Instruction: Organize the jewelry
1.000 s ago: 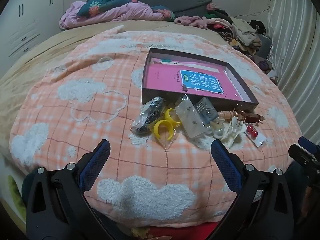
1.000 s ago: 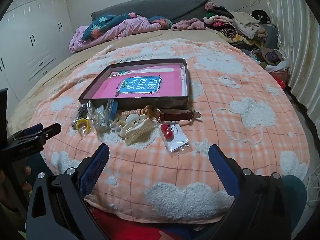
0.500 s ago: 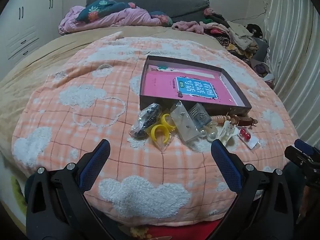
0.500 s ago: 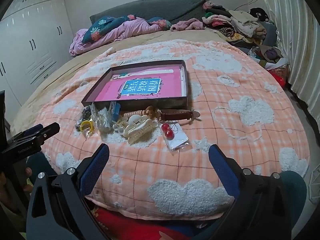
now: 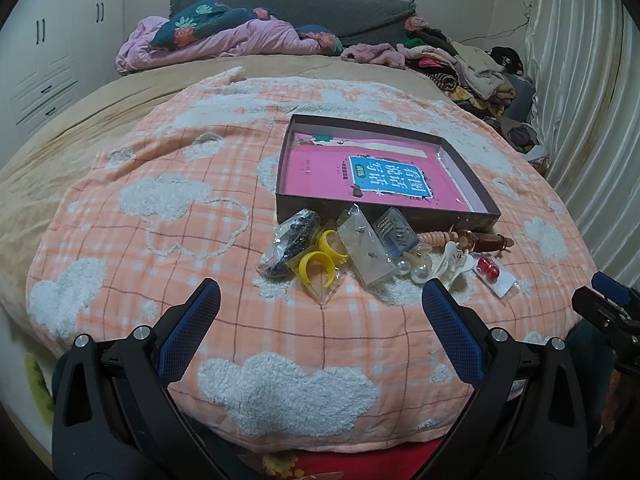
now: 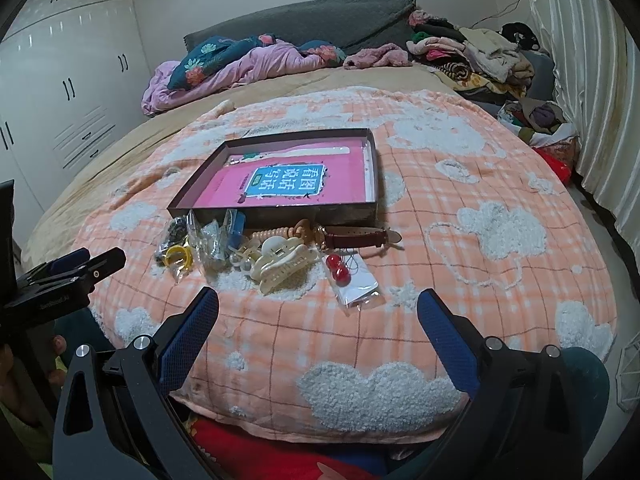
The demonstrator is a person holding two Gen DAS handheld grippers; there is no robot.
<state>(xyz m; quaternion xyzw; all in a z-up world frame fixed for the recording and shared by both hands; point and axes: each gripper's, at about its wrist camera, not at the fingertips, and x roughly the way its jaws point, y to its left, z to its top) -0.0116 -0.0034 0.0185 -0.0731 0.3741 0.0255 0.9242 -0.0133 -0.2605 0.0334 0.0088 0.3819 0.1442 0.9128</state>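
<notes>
A dark shallow box (image 5: 384, 216) (image 6: 280, 214) with a pink book inside lies on the orange cloud-patterned blanket. Along its near wall lies a jumble of jewelry: yellow rings in a bag (image 5: 318, 266) (image 6: 178, 257), a cream hair claw (image 6: 282, 266), red bead earrings on a card (image 5: 490, 270) (image 6: 340, 270), a brown watch strap (image 6: 356, 239), pearls (image 5: 418, 268) and small clear bags. My left gripper (image 5: 320, 308) and my right gripper (image 6: 318, 308) are both open and empty, hovering near the bed's front edge, short of the pile.
Crumpled bedding (image 5: 224, 36) and a pile of clothes (image 6: 476, 56) lie at the bed's far end. White wardrobes (image 6: 60, 92) stand on the left, a curtain (image 5: 580, 80) on the right. Each gripper shows at the other view's edge.
Both grippers have drawn back and risen a little, so the box and jewelry look slightly farther away. Nothing on the bed has moved; both grippers stay open.
</notes>
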